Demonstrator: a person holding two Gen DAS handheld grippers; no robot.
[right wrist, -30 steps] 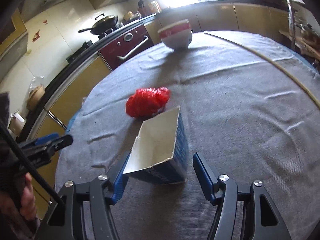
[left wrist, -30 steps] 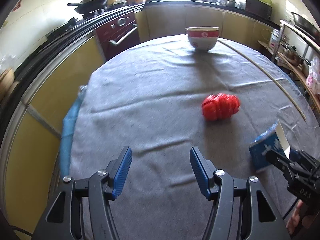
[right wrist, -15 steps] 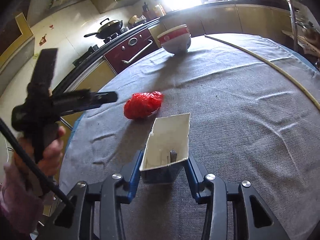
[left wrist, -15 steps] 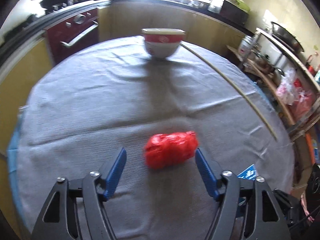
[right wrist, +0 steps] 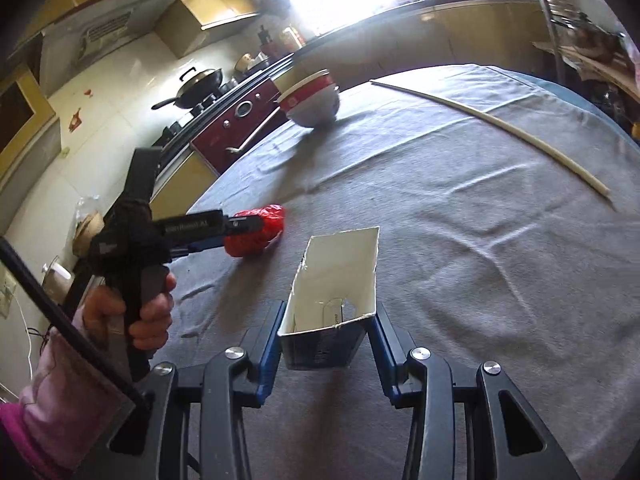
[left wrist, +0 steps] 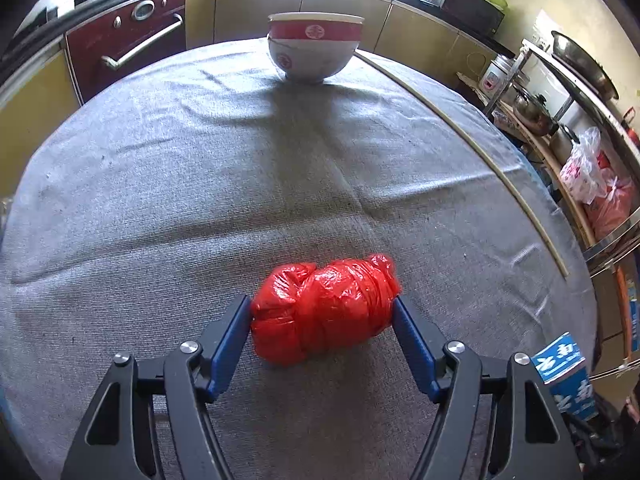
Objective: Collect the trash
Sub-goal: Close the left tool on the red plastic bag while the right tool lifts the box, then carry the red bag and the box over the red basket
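Observation:
A crumpled red plastic bag (left wrist: pixel 326 312) lies on the grey tablecloth (left wrist: pixel 200 200). My left gripper (left wrist: pixel 322 314) straddles it, jaws closing, with the blue pads touching both ends of the bag. From the right wrist view the bag (right wrist: pixel 264 236) shows at that gripper's tip, and a person's hand (right wrist: pixel 148 312) holds the handle. My right gripper (right wrist: pixel 330 316) is shut on an open blue-and-white carton (right wrist: pixel 336 280), its white inside facing up. The carton (left wrist: pixel 566 376) also appears at the lower right of the left wrist view.
A red-and-white bowl (left wrist: pixel 316 50) stands at the table's far edge. A long pale stick (left wrist: pixel 480 160) lies along the right side of the cloth. Kitchen cabinets and a dark red oven (left wrist: pixel 128 48) ring the table; a rack with pots (left wrist: pixel 560 120) stands right.
My left gripper swung over to the red bag, came down around it and closed onto its ends. My right gripper closed on the carton and drew it nearer.

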